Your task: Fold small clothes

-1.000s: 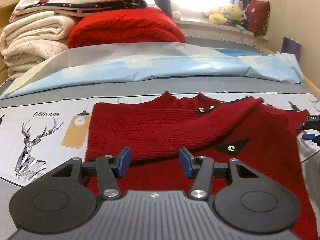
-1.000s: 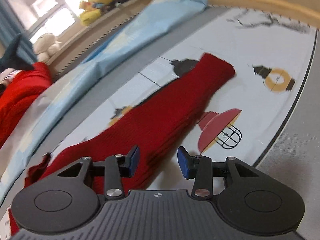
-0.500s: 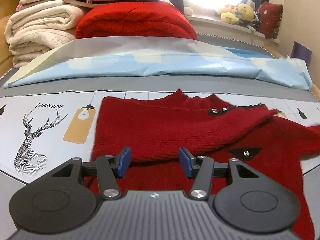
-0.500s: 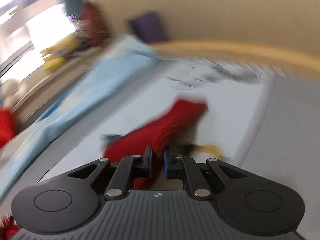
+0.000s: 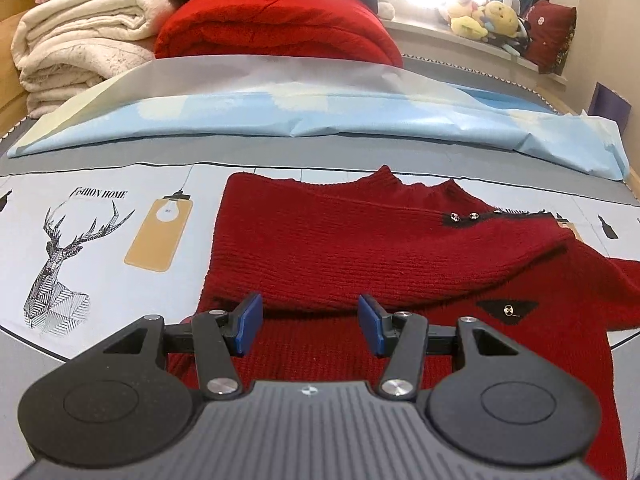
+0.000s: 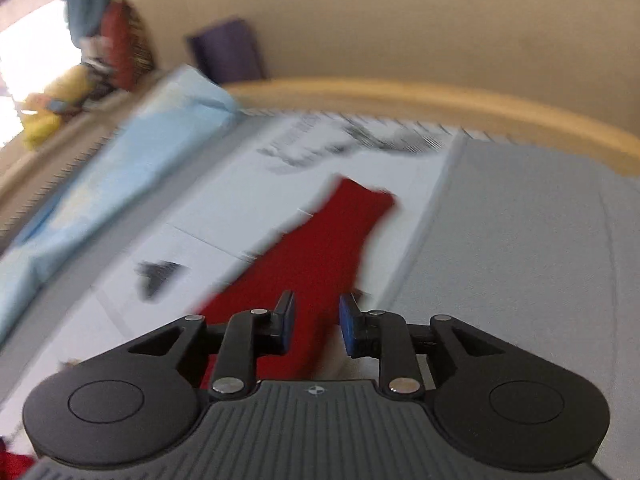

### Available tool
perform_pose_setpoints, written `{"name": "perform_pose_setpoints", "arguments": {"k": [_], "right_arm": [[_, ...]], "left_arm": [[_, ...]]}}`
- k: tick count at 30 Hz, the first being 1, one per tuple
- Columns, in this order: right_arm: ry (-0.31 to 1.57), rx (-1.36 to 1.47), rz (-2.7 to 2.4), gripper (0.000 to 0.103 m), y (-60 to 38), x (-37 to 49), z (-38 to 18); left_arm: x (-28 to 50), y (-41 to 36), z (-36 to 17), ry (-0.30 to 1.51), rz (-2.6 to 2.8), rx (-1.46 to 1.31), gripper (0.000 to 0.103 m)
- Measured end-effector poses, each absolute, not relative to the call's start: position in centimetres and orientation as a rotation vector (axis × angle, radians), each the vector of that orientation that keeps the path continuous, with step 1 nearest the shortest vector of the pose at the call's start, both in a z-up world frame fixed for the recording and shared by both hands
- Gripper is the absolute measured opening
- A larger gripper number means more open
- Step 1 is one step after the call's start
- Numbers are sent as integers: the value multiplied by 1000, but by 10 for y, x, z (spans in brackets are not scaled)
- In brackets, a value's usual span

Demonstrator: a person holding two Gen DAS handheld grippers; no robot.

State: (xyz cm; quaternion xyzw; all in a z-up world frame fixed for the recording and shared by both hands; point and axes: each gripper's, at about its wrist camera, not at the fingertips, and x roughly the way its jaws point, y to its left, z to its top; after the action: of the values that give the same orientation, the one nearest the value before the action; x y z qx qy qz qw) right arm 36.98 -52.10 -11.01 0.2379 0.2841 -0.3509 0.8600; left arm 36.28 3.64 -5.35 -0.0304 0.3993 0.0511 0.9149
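A dark red knit sweater [image 5: 360, 248] lies flat on the printed bed sheet [image 5: 100, 240], one sleeve folded across its chest. My left gripper [image 5: 310, 322] hovers open over the sweater's lower part, nothing between its blue pads. The right wrist view is blurred. In it the sweater's other sleeve [image 6: 328, 240] stretches out over the sheet toward the bed's far corner. My right gripper [image 6: 316, 322] is just above the sleeve's near part with its jaws opening. The pads stand apart and do not press the cloth.
Folded cream blankets [image 5: 80, 48] and a red blanket [image 5: 276, 24] are stacked at the head of the bed, behind a light blue sheet [image 5: 320, 116]. Plush toys [image 5: 488, 16] sit on the sill. A wooden bed rail [image 6: 440, 96] and wall bound the right side.
The right gripper swung toward the sleeve's far end, closed almost fully, then parted again. The left gripper stayed open and barely shifted; the right gripper has left its view.
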Motion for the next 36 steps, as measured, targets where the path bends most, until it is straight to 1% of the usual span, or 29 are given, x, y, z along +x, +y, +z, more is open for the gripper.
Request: {"name": "perform_pose_setpoints", "arguments": {"k": [2, 4, 5, 9, 12, 14, 17, 18, 19, 20, 21, 24, 28, 32, 36], "right_arm": [[590, 513, -576, 26, -505, 381, -100], [641, 574, -362, 27, -483, 399, -96], [661, 594, -276, 30, -472, 407, -94], [705, 586, -52, 35, -412, 426, -92], [770, 631, 82, 36, -369, 435, -100], [815, 647, 124, 41, -344, 437, -110], [860, 633, 102, 41, -322, 443, -126], [853, 638, 78, 41, -319, 444, -130], [843, 647, 53, 31, -316, 446, -133], [827, 657, 39, 14, -313, 447, -134], [810, 661, 32, 10, -311, 448, -136], [726, 627, 53, 8, -300, 446, -128], [605, 613, 240, 7, -268, 422, -78], [593, 645, 408, 7, -233, 387, -44], [594, 645, 542, 7, -206, 363, -40]], "left_arm": [[364, 37, -52, 819, 99, -68, 58], [365, 37, -50, 813, 101, -69, 58], [365, 38, -49, 812, 102, -73, 58], [366, 46, -46, 814, 111, -104, 58], [364, 55, -40, 801, 118, -115, 58], [363, 63, -37, 796, 129, -128, 58], [362, 73, -35, 797, 137, -154, 58], [362, 75, -34, 798, 134, -158, 58], [361, 77, -34, 797, 127, -161, 58], [361, 78, -33, 794, 118, -161, 58], [360, 78, -33, 793, 107, -162, 58], [361, 80, -32, 786, 51, -183, 58], [366, 81, -29, 773, -77, -255, 58], [367, 68, -27, 749, -223, -289, 58], [363, 44, -28, 706, -329, -274, 58]]}}
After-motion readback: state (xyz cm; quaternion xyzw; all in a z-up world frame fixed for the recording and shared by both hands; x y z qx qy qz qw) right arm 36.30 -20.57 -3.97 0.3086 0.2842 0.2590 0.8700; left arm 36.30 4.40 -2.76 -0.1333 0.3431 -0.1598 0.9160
